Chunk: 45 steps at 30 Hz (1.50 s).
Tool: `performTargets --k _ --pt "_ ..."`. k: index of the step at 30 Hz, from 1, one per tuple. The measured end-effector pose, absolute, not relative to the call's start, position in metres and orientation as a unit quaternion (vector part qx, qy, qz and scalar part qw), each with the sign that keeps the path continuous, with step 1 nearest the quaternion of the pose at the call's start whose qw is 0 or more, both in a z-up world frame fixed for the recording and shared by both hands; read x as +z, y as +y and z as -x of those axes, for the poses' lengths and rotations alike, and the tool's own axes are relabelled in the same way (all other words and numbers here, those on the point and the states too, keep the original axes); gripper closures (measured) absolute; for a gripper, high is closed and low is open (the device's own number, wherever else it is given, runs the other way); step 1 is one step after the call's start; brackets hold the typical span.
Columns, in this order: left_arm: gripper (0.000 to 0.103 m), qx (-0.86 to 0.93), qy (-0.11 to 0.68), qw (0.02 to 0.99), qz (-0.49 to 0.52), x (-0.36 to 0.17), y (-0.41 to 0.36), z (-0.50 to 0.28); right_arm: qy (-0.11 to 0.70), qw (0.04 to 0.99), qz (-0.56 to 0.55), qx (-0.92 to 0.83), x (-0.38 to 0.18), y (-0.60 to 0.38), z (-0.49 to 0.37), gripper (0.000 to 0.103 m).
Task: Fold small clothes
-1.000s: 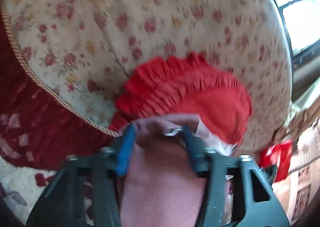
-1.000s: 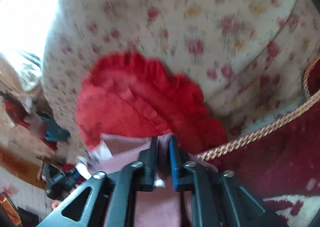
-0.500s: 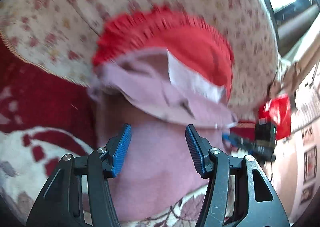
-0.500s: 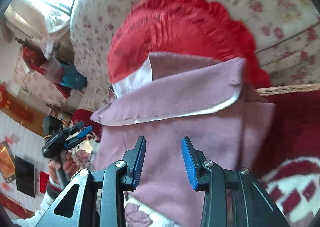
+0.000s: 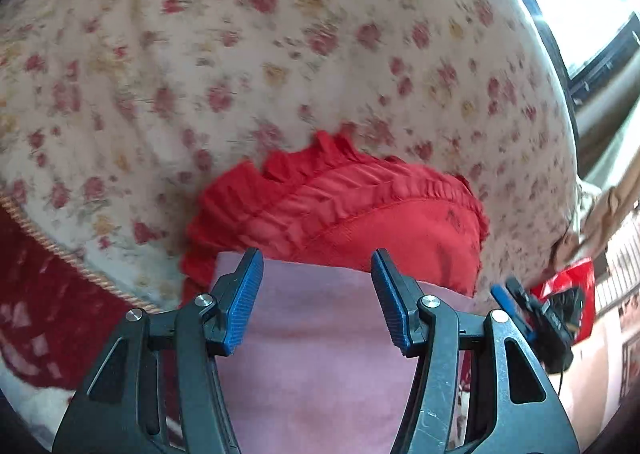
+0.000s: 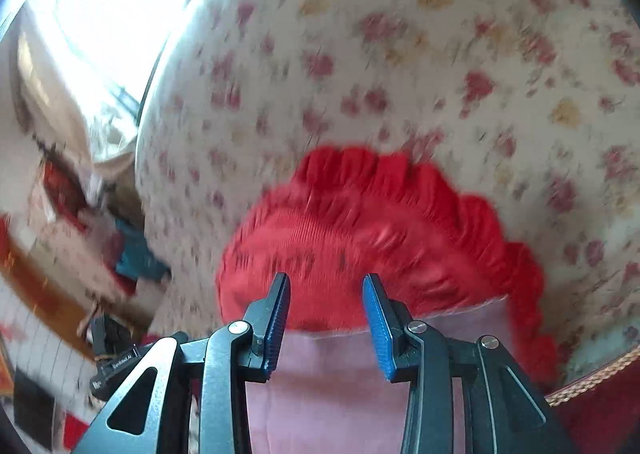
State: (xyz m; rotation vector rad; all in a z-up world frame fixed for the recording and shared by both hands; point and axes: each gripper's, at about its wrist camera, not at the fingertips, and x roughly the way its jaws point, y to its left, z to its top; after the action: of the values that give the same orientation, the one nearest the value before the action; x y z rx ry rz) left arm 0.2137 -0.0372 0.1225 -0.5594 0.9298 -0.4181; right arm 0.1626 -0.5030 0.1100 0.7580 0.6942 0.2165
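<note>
A: Where's the pink garment (image 5: 320,358)?

B: On the red ruffled piece (image 5: 360,222), near the corded front edge of the floral cushion (image 5: 280,54).

A: The jaws?

B: The left gripper (image 5: 316,294) and right gripper (image 6: 326,306) both gape, gripping nothing, pink cloth showing between their pads.

A: Risk?

B: I'd say the loose fold could spring open, or a low finger could snag the ruffle and drag both off the edge.
</note>
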Motion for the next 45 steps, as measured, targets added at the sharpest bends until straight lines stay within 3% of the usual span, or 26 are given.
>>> performTargets --k 8,15,18,21,26,36,45 --pt "0.045 -0.229 0.493 0.807 0.232 0.09 -0.011 -0.105 0.453 0.85 -0.252 0.09 0.075 -0.483 -0.046 0.066" --pt "0.044 -0.24 0.516 0.795 0.21 0.066 -0.028 -0.038 0.488 0.817 -0.291 0.097 0.031 -0.474 0.023 0.061" --pt "0.044 -0.232 0.53 0.792 0.194 0.056 -0.038 -0.032 0.49 0.809 -0.31 0.096 0.02 -0.47 0.025 0.1" --pt "0.044 -0.233 0.529 0.793 0.195 0.052 -0.033 -0.024 0.474 0.829 -0.287 0.078 0.034 -0.474 0.044 0.1" --pt "0.044 -0.217 0.531 0.789 0.22 0.044 -0.025 -0.023 0.499 0.811 -0.3 0.065 0.01 -0.476 0.051 0.1" --pt "0.044 -0.207 0.506 0.806 0.226 0.058 -0.019 -0.021 0.454 0.854 -0.253 0.045 0.067 -0.436 0.04 0.099" --pt "0.043 -0.199 0.52 0.802 0.219 0.039 -0.033 -0.02 0.459 0.88 -0.108 0.062 0.096 -0.352 -0.014 0.099"
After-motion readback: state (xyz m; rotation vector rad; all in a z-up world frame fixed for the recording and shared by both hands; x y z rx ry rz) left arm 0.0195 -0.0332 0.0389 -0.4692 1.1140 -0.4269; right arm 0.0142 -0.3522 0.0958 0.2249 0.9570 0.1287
